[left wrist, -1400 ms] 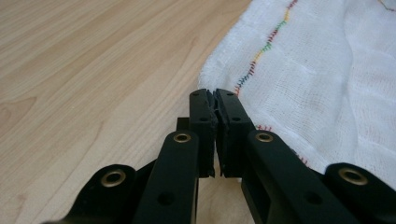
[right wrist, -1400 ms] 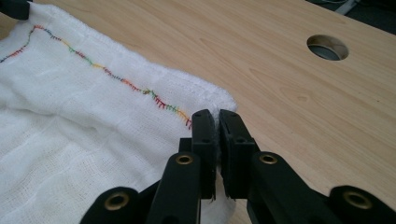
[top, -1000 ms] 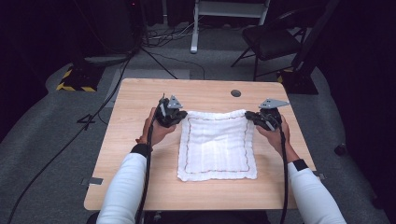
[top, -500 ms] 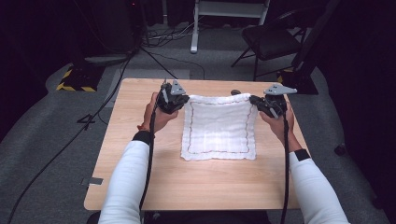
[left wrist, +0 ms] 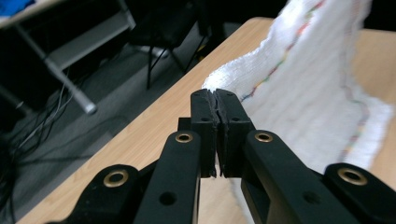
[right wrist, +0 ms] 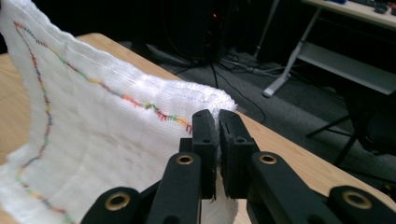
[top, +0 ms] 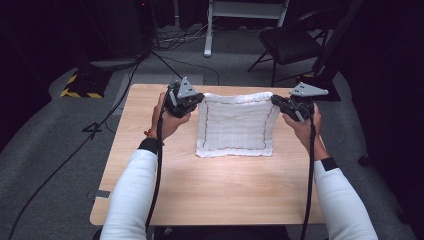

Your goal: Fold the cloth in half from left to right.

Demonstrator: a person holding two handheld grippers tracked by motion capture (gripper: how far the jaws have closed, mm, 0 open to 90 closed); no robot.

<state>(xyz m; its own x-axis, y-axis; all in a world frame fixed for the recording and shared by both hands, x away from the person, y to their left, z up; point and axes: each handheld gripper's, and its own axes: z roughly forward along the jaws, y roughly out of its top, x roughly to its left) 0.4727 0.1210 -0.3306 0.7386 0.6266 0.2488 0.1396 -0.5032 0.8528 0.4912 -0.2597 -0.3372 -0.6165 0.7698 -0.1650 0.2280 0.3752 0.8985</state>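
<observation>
- No brand, label or readable writing appears on anything; the closest to a marking is a yellow-and-black striped block (top: 80, 86) on the grey floor, far left of the table.
- Dark cables (top: 125, 90) trail over the floor from that side toward the table's far-left corner.
- The light wooden table (top: 210, 195) fills the middle of the high view; a person's two white-sleeved forearms reach over it from the near edge.
- The left hand-held gripper (top: 196, 101) is near the table's far-left side; its jaws are pinched tight on the far-left corner of the cloth.
- The white cloth (top: 235, 125), edged with a thin line of multicoloured stitching, is held up by its two far corners at the far middle of the table; its near edge rests on the tabletop.
- In the left gripper view, the cloth (left wrist: 317, 84) rises up and to the right from the closed jaws.
- The right hand-held gripper (top: 278, 101) mirrors the left one, jaws clamped on the far-right corner of the cloth.
- Behind the table stand a white metal frame (top: 210, 30) and, further right, a black chair (top: 290, 45), both well clear of the cloth.
- Nothing lies between the grippers and the cloth.
</observation>
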